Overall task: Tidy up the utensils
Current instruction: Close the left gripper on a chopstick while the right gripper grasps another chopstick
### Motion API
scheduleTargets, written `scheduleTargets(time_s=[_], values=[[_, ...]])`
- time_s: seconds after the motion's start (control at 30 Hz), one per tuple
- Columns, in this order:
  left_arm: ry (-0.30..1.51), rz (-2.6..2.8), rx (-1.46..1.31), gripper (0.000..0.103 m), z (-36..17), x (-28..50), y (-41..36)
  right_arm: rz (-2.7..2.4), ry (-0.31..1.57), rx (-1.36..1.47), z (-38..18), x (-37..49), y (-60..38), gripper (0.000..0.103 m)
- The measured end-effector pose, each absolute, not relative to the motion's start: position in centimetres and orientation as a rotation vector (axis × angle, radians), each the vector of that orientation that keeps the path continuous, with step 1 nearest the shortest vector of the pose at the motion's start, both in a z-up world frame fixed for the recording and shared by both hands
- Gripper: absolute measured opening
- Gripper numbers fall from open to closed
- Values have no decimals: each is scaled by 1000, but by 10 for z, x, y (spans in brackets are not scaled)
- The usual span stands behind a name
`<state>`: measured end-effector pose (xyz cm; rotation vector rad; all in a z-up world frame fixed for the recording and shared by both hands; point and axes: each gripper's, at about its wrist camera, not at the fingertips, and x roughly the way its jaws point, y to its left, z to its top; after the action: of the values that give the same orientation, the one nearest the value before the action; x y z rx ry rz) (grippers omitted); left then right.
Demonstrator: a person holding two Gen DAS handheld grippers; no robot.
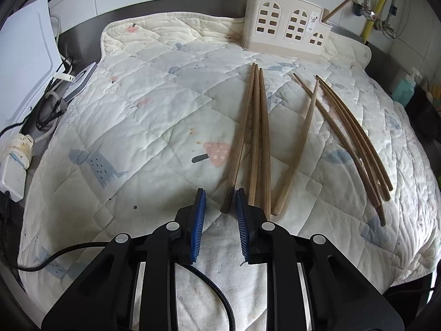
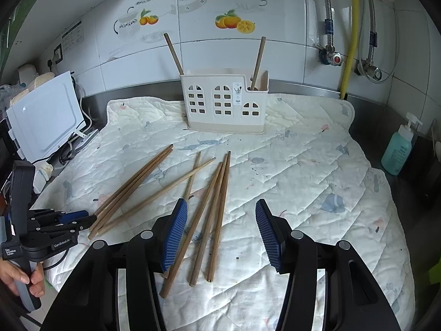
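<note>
This is a home kitchen. White wall tiles [image 2: 275,13] at the top of the frame carry printed oranges and teapots, and water valves [image 2: 335,59] with braided hoses and a yellow pipe [image 2: 351,27] run down the upper right. A steel desk [image 2: 132,89] below them holds a quilted mat [image 2: 303,165], a cream utensil holder [image 2: 224,104] with wooden chopsticks [image 2: 132,186] before it, and a soap bottle [image 2: 397,151] at right.

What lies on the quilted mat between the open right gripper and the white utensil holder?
In the right wrist view, loose wooden chopsticks lie between the right gripper and the utensil holder, then bare quilted mat.
</note>
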<state>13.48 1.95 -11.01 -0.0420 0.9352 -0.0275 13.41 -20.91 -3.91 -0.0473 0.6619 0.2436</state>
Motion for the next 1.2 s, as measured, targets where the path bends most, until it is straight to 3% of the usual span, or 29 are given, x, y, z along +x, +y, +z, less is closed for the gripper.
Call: scheduleTargets(time_s=[0.23,0.47,0.9,1.2], values=[[924,-25,-42,11,-110,143,20,248,695,-50,-49,136,-209,48],[908,-63,-44,6,-105,147,14,256,784,-37,-71,144,-210,33],[939,-101,-85,7,-112,149,17,254,879,-47,-111,143,-200,18],[932,-58,-50,5,-110,150,10,214,844,-116,-115,139,-194,8]])
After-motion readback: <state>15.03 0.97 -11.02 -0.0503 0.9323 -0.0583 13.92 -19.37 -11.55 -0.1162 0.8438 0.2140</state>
